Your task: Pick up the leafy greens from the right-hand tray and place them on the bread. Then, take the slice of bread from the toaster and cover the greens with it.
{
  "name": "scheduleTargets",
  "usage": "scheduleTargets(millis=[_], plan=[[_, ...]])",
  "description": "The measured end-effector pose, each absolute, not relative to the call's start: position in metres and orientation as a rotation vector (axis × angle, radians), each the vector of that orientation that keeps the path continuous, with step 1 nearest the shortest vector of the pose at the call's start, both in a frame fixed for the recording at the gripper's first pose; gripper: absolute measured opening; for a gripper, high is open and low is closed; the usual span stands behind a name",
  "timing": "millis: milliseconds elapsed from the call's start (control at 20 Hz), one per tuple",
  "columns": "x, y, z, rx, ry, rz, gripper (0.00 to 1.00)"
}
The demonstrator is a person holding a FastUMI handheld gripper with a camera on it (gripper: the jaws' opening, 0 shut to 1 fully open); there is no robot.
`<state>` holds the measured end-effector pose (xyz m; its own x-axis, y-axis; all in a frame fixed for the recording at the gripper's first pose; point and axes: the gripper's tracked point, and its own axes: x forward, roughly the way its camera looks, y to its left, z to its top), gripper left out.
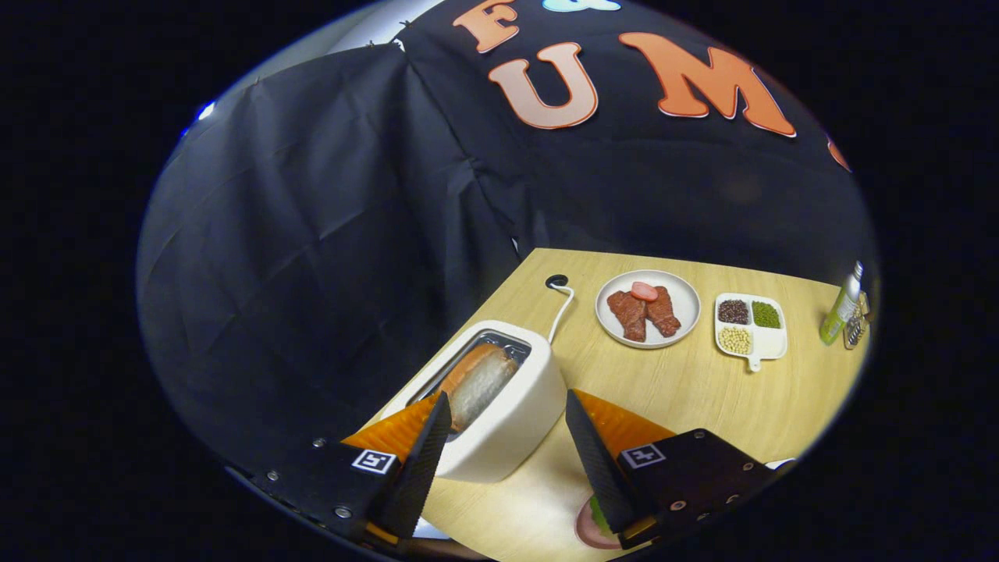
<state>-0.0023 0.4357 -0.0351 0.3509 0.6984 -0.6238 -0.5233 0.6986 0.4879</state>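
Gripper view: the gripper [507,425] hangs with fingers spread wide over the toaster [511,406], seemingly lined up to straddle the bread slice [480,381] standing in its slot.

Table [702,390] well lit, fisheye warp at edges, sharp

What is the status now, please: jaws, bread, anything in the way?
Gripper jaws open, empty, straddling the toaster. Bread slice in the toaster slot, not yet gripped. Nothing between jaws and slice.
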Motion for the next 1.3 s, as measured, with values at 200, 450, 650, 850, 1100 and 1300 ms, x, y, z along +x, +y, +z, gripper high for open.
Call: scheduleTargets(millis=[200,450,650,850,1100,1300], plan=[[-0.003,0.465,-0.04,0.215,0.975,0.83,0.89],[-0.01,0.489,-0.068,0.202,1.083,0.834,0.86],[-0.01,0.497,-0.076,0.218,1.119,0.833,0.71],[-0.014,0.497,-0.077,0.238,1.153,0.84,0.5],[-0.022,0.492,-0.076,0.213,1.136,0.857,0.24],[-0.021,0.482,-0.07,0.285,1.13,0.848,0.11]])
